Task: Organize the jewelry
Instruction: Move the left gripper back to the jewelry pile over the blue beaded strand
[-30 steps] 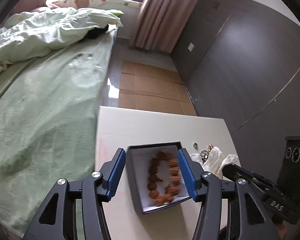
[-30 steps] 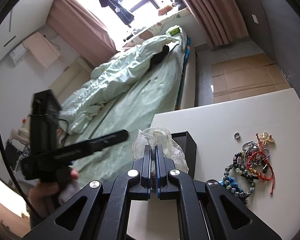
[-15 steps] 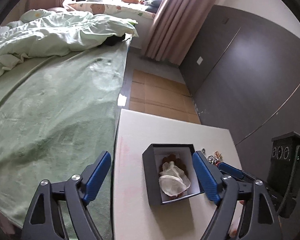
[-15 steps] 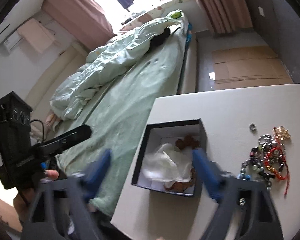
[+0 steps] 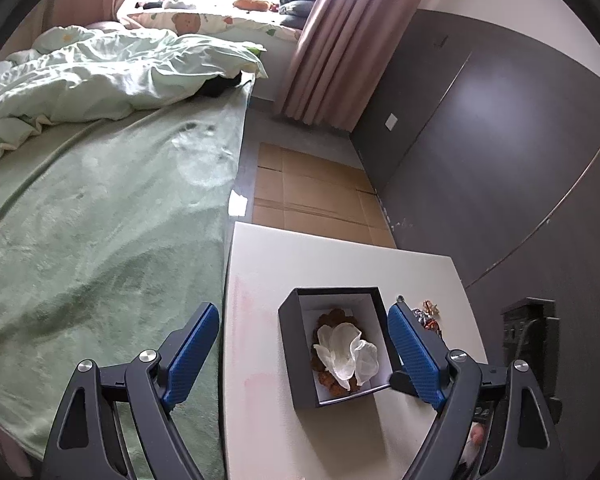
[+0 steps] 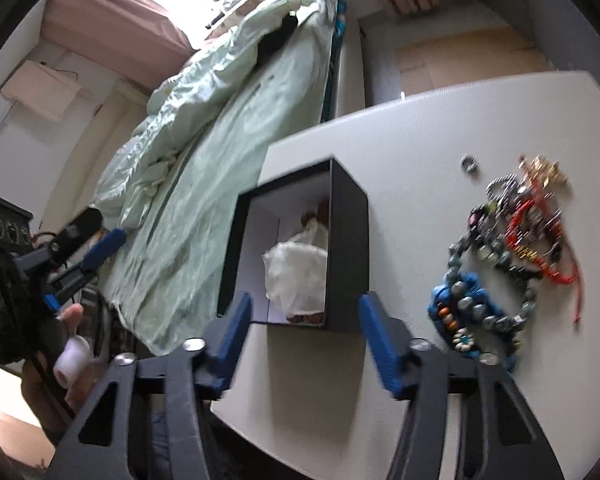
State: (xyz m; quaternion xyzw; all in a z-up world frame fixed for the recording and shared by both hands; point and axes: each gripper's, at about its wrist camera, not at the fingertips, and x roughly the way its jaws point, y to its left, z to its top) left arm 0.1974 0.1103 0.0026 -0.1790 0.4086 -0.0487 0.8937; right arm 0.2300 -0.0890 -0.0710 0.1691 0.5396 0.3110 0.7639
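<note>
So you're hovering both grippers, left [image 5: 304, 356] spread wide, right [image 6: 304, 334] just closing yet empty, around the box [image 6: 348, 240]; clipping its wall could shove it off the table [image 6: 400, 140].

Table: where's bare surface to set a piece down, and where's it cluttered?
Free: the far half of the white table beyond the black box, and the strip between the box and the bed-side edge. Crowded: the jewelry pile right of the box. The box itself holds a brown bead bracelet under crumpled plastic.
</note>
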